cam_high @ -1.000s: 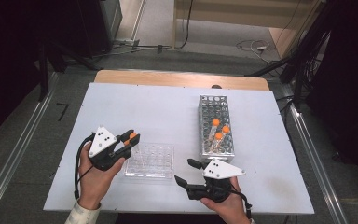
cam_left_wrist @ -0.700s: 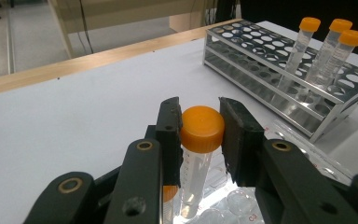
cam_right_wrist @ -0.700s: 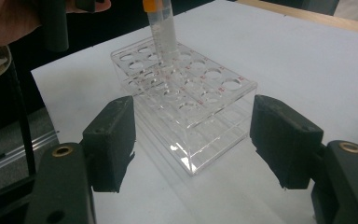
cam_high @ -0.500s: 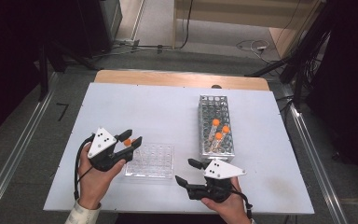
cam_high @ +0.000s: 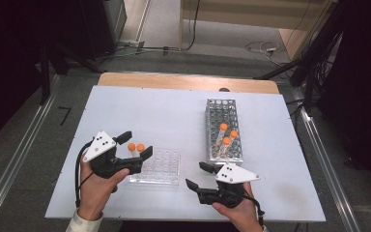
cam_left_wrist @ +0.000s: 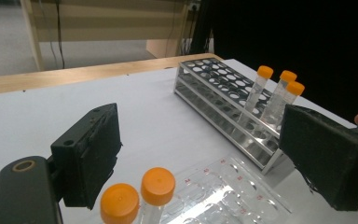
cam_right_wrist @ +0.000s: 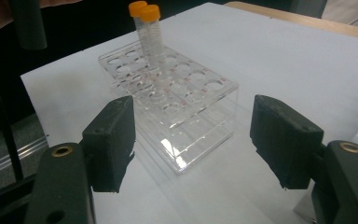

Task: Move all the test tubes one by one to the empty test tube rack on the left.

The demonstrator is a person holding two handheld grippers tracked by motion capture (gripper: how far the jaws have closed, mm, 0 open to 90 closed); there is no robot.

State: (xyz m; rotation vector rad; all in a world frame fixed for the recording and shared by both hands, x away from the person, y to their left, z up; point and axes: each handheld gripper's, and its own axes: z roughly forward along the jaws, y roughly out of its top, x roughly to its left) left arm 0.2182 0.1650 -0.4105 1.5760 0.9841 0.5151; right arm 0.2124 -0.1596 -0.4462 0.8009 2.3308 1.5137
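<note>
High view: left gripper (cam_high: 134,146) hovers level, jaws just opened around tubes (cam_high: 136,147).

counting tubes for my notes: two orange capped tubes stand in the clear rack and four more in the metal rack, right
Not quite. The metal rack holds three orange-capped tubes, not four; the high view shows three caps there, and the left gripper view shows the same three. The rest holds: two orange-capped tubes stand in the clear rack.
</note>
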